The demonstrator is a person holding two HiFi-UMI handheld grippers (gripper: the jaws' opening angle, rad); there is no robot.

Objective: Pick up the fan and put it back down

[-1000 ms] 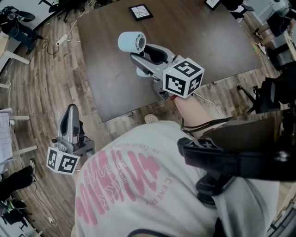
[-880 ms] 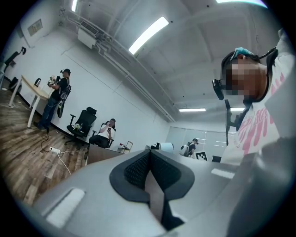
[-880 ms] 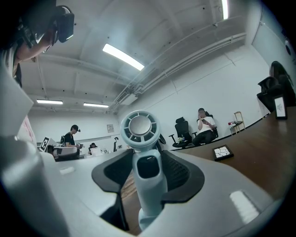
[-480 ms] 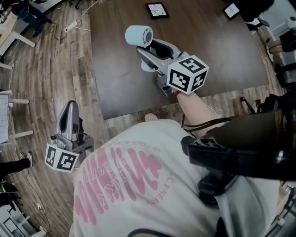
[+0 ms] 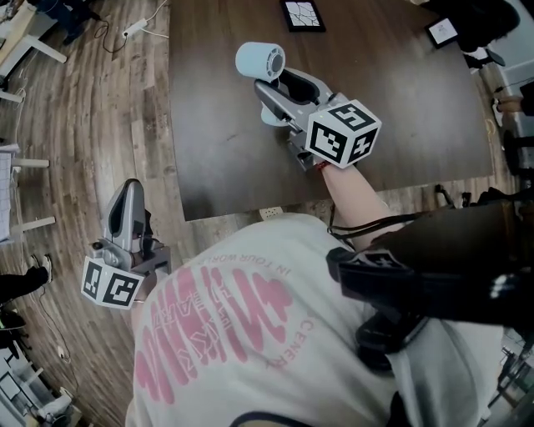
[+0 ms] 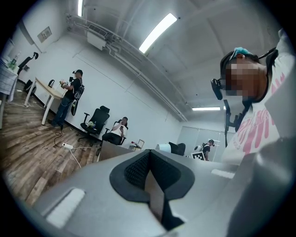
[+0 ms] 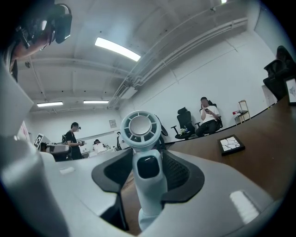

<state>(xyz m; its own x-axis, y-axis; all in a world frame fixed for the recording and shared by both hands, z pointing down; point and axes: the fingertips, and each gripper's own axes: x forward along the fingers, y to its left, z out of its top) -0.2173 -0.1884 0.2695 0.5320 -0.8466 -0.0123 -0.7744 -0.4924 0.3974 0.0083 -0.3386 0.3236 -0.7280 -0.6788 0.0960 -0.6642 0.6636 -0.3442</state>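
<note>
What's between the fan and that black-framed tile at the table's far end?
Nothing: the head view shows only bare dark brown tabletop between the pale blue handheld fan and the black-framed white tile.

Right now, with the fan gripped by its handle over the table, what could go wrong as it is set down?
1. The fan looks top-heavy on a small base; released while tilted, it may topple onto the table.
2. The right gripper has its jaws on the smooth handle only, so the fan could slip or twist on the way down.
</note>
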